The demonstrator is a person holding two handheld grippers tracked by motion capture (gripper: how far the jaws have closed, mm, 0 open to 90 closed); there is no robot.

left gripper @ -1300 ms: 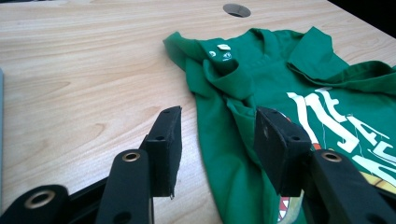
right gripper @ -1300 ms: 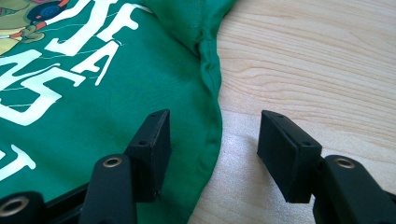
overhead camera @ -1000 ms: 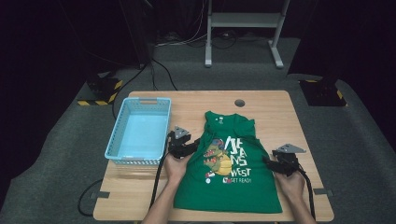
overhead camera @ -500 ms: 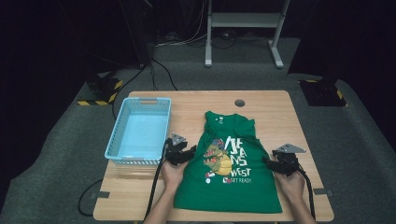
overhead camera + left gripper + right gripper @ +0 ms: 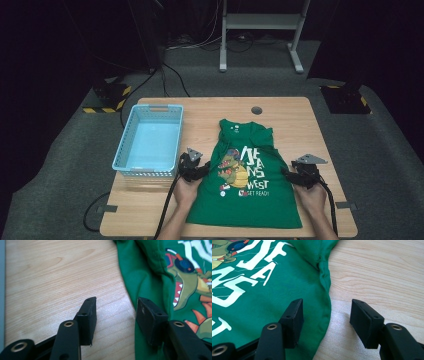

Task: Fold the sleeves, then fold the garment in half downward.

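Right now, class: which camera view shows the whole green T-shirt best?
The high view: the green T-shirt lies flat on the table, hem to collar visible. The left gripper view shows one side edge with the dinosaur print; the right gripper view shows the other edge and some white lettering.

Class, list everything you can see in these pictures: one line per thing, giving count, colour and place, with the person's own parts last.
Shirt: one, green with a dinosaur print, flat on the table's right half.
Basket: one, light blue, on the table's left side.
Table: one, light wood, centre, with a round hole near its far edge.
Stand: one, grey metal, on the floor beyond the table.
Left tool: one, black, jaws open astride the shirt's left edge.
Right tool: one, black, jaws open astride the shirt's right edge.
Hands: two, at the near edge, holding the tools.
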